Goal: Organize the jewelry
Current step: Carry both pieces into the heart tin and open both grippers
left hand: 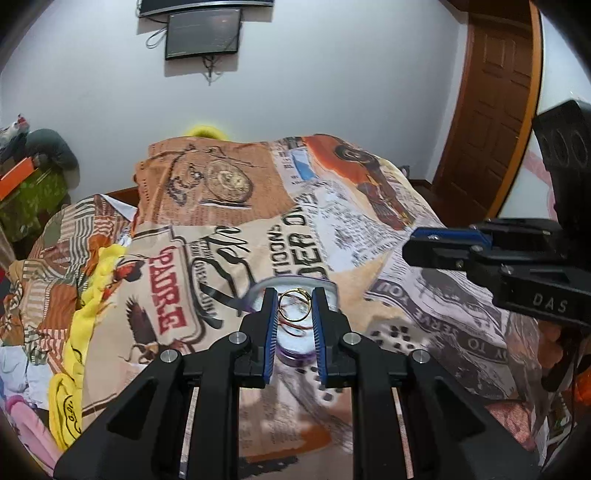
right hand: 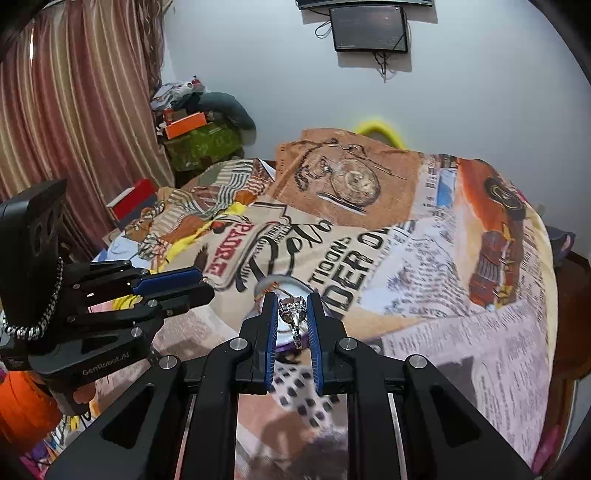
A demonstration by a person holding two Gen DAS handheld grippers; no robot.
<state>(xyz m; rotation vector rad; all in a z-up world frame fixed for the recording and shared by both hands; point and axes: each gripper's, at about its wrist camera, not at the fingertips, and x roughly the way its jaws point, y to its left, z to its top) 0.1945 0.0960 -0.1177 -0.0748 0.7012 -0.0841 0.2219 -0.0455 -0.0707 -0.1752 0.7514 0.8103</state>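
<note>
In the left wrist view my left gripper [left hand: 295,295] is shut on a thin gold ring [left hand: 295,307], pinched between the blue pads [left hand: 271,325]. In the right wrist view my right gripper [right hand: 292,299] is shut on a silver ring with a large stone [right hand: 293,314]. Both grippers hang over a small round box [left hand: 258,291] with a purple rim and a white inside, which lies on the printed bed cover [left hand: 369,229]. The same round box [right hand: 286,282] is partly hidden behind the right fingers. Each gripper shows from the side in the other's view, the right gripper [left hand: 410,245] and the left gripper [right hand: 207,286].
The bed cover [right hand: 424,258] is bunched up at the far side. Yellow cloth [left hand: 70,369] and mixed clothes lie at the left edge. A striped curtain [right hand: 74,110], a pile of boxes [right hand: 192,133], a wall screen [left hand: 203,33] and a wooden door [left hand: 491,110] ring the bed.
</note>
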